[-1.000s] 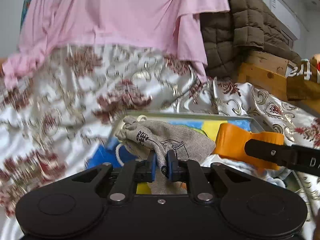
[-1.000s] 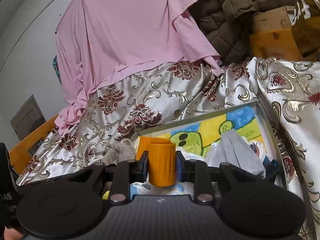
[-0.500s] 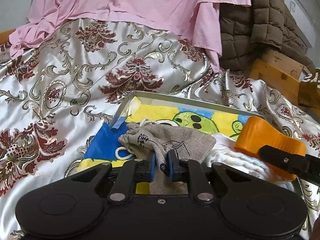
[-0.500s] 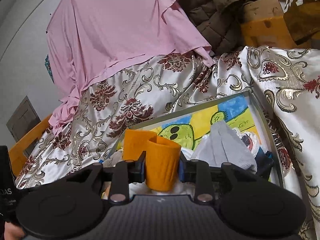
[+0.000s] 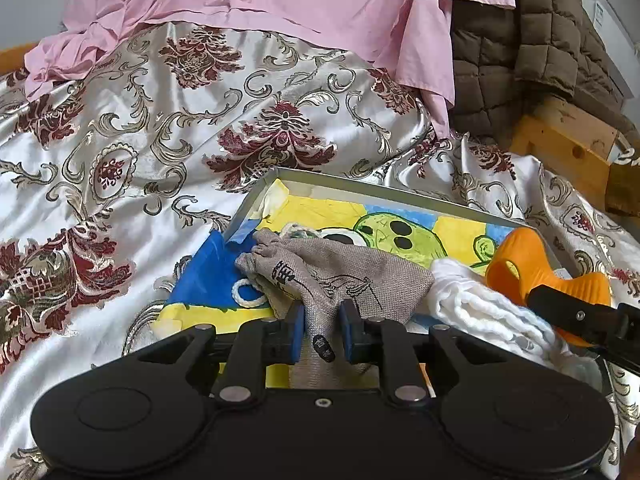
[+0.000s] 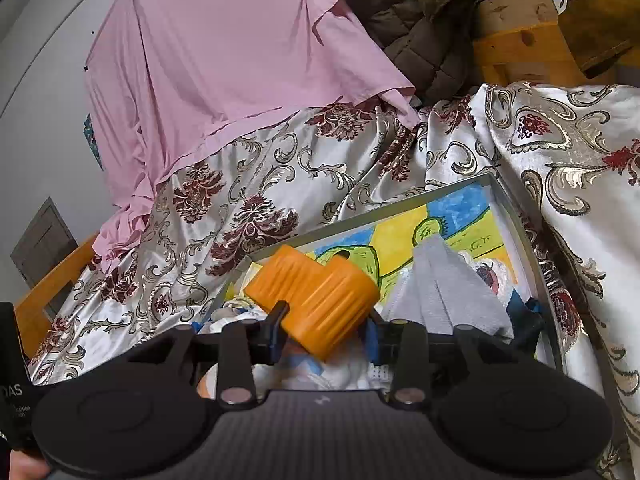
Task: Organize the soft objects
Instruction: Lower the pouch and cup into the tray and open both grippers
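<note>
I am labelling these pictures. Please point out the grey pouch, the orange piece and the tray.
grey pouch [image 5: 340, 272], left wrist view, middle of its cloth body.
orange piece [image 6: 320, 300], right wrist view, ribbed side.
tray [image 5: 380, 184], left wrist view, far rim.

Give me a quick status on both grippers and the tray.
Left gripper opening, grey burlap drawstring pouch between jaws. Right gripper opening around ribbed orange rubbery piece. Both over painted tray; nothing blocking.
</note>
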A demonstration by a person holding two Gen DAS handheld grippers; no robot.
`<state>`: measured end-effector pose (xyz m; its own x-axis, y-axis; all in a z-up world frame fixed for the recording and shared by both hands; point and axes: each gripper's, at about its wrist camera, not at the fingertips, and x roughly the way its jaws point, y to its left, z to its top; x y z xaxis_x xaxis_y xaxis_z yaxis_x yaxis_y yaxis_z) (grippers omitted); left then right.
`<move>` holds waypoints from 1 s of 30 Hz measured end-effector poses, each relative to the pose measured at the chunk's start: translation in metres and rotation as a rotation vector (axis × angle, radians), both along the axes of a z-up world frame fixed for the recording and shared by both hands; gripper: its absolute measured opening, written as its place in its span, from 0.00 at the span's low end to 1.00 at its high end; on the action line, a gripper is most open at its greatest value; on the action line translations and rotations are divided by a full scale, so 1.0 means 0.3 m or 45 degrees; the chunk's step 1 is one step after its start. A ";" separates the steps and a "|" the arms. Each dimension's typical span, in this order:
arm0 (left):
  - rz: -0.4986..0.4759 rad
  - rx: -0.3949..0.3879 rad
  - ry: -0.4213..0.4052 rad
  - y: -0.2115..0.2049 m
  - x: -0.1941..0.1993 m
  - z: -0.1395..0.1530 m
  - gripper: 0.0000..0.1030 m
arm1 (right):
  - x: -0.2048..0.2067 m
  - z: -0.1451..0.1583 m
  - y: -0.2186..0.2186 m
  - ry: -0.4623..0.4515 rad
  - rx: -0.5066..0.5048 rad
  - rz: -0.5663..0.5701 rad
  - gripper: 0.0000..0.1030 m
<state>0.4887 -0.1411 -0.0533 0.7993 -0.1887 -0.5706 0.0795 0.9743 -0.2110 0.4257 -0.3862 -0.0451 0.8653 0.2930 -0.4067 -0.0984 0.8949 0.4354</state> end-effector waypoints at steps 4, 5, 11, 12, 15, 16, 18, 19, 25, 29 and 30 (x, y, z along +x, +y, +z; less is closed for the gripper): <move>-0.002 0.005 -0.004 0.000 -0.003 0.003 0.22 | 0.002 0.001 0.006 0.001 -0.008 0.011 0.48; -0.004 0.008 -0.006 0.000 -0.004 0.004 0.23 | 0.001 0.001 0.005 -0.001 -0.004 0.012 0.49; -0.008 0.011 -0.017 0.002 -0.011 0.007 0.30 | 0.000 0.003 0.005 -0.011 -0.002 0.024 0.54; -0.008 0.007 -0.015 0.003 -0.011 0.007 0.32 | -0.001 0.004 0.007 -0.014 -0.004 0.024 0.55; -0.007 0.005 -0.018 0.003 -0.012 0.009 0.39 | -0.006 0.011 0.008 -0.023 0.009 0.028 0.59; -0.005 0.003 -0.020 0.004 -0.016 0.010 0.40 | -0.007 0.013 0.008 -0.027 0.016 0.029 0.60; -0.004 0.000 -0.023 0.007 -0.022 0.014 0.44 | -0.010 0.019 0.013 -0.033 0.019 0.034 0.63; -0.004 0.000 -0.026 0.009 -0.026 0.017 0.45 | -0.012 0.022 0.016 -0.035 0.013 0.035 0.64; 0.003 -0.015 -0.049 0.018 -0.050 0.039 0.57 | -0.031 0.043 0.024 -0.050 -0.005 0.024 0.73; 0.014 -0.032 -0.071 0.029 -0.071 0.067 0.64 | -0.057 0.069 0.027 -0.063 -0.030 0.006 0.80; 0.018 -0.039 -0.076 0.033 -0.077 0.076 0.66 | -0.065 0.077 0.028 -0.066 -0.032 0.002 0.82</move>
<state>0.4656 -0.1311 -0.0306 0.8346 -0.1938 -0.5156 0.0791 0.9685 -0.2359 0.4061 -0.3778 -0.0220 0.8851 0.2844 -0.3685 -0.1215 0.9054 0.4069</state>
